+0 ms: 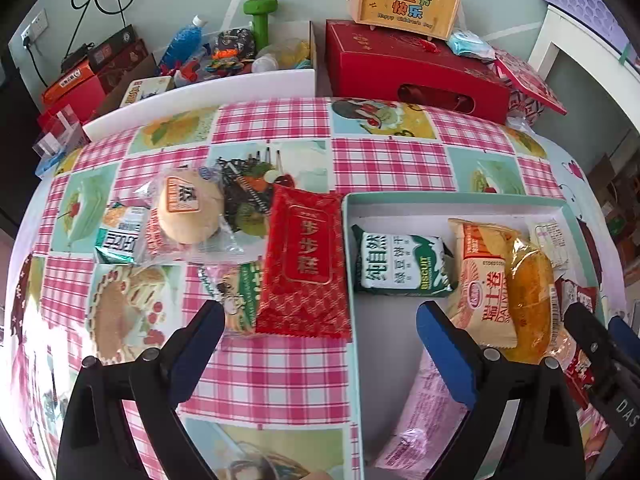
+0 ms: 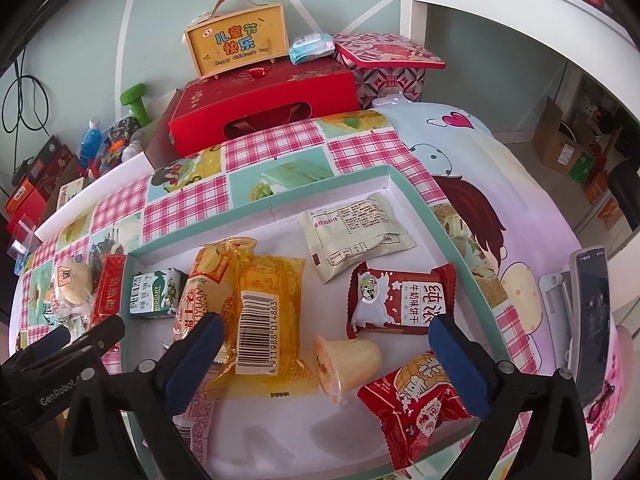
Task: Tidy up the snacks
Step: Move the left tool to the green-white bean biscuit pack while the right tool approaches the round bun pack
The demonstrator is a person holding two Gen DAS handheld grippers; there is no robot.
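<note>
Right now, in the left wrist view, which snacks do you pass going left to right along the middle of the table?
Round pale bun in clear wrap → red foil packet with gold lettering → green and white biscuit packet → cream and orange roll-cake packet → yellow clear-wrapped cake.

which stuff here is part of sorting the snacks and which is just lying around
Job:
teal tray
red cake packet
round bun
green biscuit pack
yellow cake pack
jelly cup

Lying about:
green dumbbell
blue bottle
red gift box
phone
</note>
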